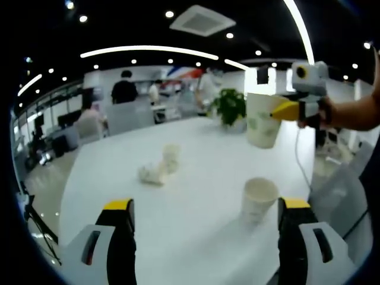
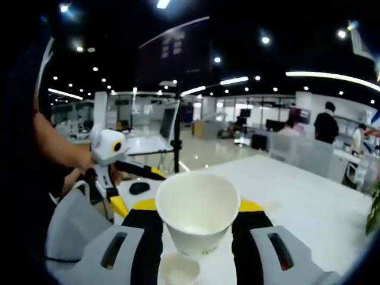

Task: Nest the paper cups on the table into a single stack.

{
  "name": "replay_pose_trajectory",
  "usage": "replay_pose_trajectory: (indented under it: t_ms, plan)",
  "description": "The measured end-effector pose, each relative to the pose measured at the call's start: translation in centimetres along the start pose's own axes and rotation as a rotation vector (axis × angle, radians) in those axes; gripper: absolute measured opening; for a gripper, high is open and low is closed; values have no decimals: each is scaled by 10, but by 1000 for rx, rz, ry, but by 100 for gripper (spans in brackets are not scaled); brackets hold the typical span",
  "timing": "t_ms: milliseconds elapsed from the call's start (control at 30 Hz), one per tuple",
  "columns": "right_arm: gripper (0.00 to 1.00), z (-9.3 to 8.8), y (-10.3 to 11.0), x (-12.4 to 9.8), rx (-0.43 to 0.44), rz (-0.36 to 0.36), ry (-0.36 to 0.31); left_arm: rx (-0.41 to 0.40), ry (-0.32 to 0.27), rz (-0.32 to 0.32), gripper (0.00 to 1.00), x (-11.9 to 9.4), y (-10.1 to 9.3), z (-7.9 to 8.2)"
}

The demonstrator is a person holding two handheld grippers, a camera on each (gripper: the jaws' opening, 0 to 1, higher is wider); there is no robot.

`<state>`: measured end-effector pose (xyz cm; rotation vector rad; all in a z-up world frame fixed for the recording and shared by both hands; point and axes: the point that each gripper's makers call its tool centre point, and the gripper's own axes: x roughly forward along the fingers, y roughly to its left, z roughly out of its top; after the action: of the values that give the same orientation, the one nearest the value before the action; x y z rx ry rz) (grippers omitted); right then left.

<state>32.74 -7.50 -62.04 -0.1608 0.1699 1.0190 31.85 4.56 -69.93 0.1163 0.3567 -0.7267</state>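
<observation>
Right gripper (image 2: 196, 228) clamped on upright paper cup (image 2: 198, 211), held above table (image 2: 309, 196) | left gripper (image 1: 205, 228) jaws apart, beside standing cup (image 1: 259, 199) | thin, light, crushable imo, so pinch mid-wall gently

Two hand-held grippers, each built of pale grey housings with dark oval slots, black jaws and yellow tips; the left gripper (image 1: 205, 217) shows yellow caps atop both black jaws; the right gripper (image 2: 197, 222) has yellow bands behind its black jaws; seen from across the table, each unit carries a white body with a yellow-ringed round fitting and yellow-and-black arms; a thin cable hangs below one.
</observation>
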Motion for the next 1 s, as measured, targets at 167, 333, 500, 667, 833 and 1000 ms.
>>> replay_pose_trajectory:
  t_ms: [167,333,500,667,833,1000]
  plan:
    - [42,0,5,-6,19,1,-4,2,0,-2,98,0,0,0]
    - [42,1,11,-9,18,12,-15,4,0,-3,98,1,0,1]
    - [42,0,17,-10,7,17,-13,8,3,-9,98,2,-2,1]
    - [43,-2,24,-10,3,29,-12,15,7,-15,98,3,-3,1]
    - [43,-6,25,-10,9,29,-10,18,8,-14,98,4,-1,3]
    - [43,-9,26,-9,11,25,-34,17,8,-14,98,6,-1,3]
